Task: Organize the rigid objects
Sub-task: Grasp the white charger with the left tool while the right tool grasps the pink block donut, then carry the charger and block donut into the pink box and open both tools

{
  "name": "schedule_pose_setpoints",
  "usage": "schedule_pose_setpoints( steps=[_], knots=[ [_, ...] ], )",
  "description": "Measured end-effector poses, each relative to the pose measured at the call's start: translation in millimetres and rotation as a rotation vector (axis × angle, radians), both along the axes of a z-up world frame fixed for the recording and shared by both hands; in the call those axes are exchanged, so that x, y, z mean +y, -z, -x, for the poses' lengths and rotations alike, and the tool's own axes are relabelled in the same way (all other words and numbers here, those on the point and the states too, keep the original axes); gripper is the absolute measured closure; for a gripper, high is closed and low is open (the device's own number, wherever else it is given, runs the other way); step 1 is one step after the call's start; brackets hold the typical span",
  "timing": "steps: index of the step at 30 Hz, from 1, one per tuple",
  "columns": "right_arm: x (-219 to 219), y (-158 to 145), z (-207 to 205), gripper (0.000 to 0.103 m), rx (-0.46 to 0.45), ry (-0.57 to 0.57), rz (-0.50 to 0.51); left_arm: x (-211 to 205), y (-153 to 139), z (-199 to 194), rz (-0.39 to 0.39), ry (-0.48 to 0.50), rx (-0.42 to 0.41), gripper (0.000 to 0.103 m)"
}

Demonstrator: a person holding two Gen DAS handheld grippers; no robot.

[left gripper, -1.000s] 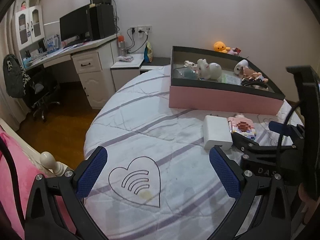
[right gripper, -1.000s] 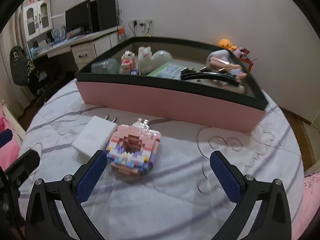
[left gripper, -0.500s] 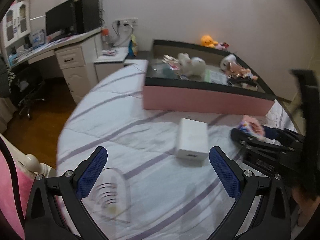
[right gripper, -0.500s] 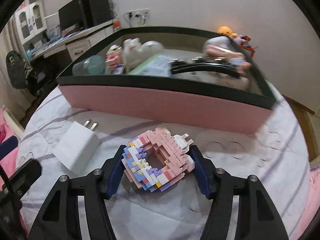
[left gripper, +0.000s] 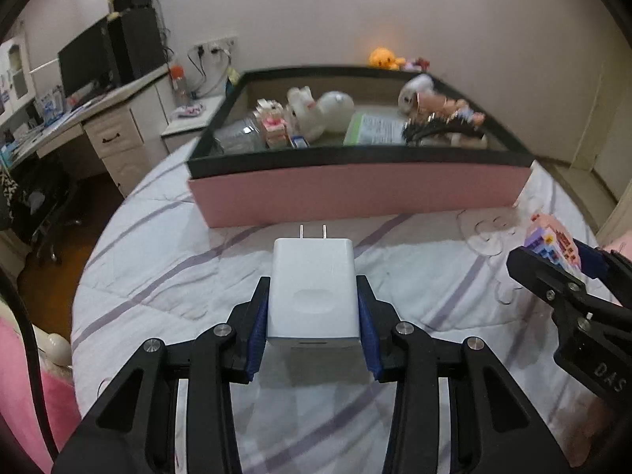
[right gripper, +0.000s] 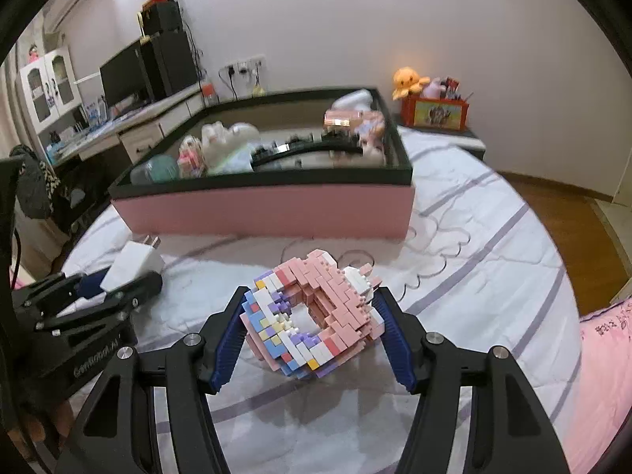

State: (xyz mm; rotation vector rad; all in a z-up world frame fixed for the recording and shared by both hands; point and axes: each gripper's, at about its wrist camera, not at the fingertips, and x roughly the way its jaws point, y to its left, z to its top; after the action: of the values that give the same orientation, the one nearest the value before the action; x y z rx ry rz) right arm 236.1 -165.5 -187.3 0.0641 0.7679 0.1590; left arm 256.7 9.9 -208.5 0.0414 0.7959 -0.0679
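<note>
White charger (left gripper: 314,288) clenched in left tool (left gripper: 314,316) — prongs clear there; right tool (right gripper: 312,328) grips brick donut (right gripper: 312,316).

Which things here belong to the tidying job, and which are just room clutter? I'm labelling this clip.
In the job:
left gripper, shut on the charger
right gripper, shut on the brick donut
pink box

Lying about:
monitor
desk
orange plush
</note>
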Motion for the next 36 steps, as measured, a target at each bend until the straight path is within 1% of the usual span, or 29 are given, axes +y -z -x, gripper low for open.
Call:
schedule_pose_setpoints(
  steps=[3,7,10,11,14,16,18,20,23,26,31,36],
  knots=[
    [2.6,-10.3,10.8,0.039,-0.051,-0.006,-0.013,5.1,-19.1,21.1,0.042,-0.02,-0.067,0.063],
    [9.1,-31.0,29.2,0.039,-0.128,-0.019,-0.014,4.2,-65.4,54.7,0.049,-0.028,-0.208,0.063],
    [13.2,-56.6,49.6,0.039,-0.211,-0.026,-0.019,1.6,-96.2,82.6,0.038,-0.025,-0.306,0.063],
    [13.3,-69.2,59.0,0.039,-0.25,-0.024,-0.024,1.8,-105.6,92.4,0.039,-0.027,-0.339,0.063],
    [13.4,-97.3,82.4,0.039,-0.343,-0.015,-0.026,1.8,-126.7,116.1,0.033,-0.027,-0.414,0.062],
    [15.2,-115.4,100.3,0.039,-0.412,-0.007,-0.009,-1.2,-139.8,133.2,0.008,-0.032,-0.468,0.062],
    [18.2,-131.9,119.2,0.039,-0.481,-0.01,0.007,-1.8,-148.7,145.8,0.009,-0.025,-0.497,0.062],
    [21.0,-145.6,135.5,0.039,-0.531,-0.022,0.002,-2.2,-157.4,159.8,0.019,-0.018,-0.525,0.062],
    [24.2,-160.2,154.0,0.039,-0.583,-0.017,0.008,-2.0,-170.1,177.7,0.018,-0.017,-0.566,0.062],
    [27.1,-170.4,167.1,0.039,-0.622,-0.008,0.017,-3.0,-180.3,188.7,0.006,-0.021,-0.599,0.062],
    [33.8,-182.5,180.3,0.039,-0.658,-0.013,0.015,-3.8,-191.7,203.5,-0.015,-0.044,-0.655,0.062],
    [39.9,-189.7,187.4,0.039,-0.682,-0.017,0.016,-4.1,-194.3,206.0,-0.021,-0.063,-0.674,0.062]
  ],
)
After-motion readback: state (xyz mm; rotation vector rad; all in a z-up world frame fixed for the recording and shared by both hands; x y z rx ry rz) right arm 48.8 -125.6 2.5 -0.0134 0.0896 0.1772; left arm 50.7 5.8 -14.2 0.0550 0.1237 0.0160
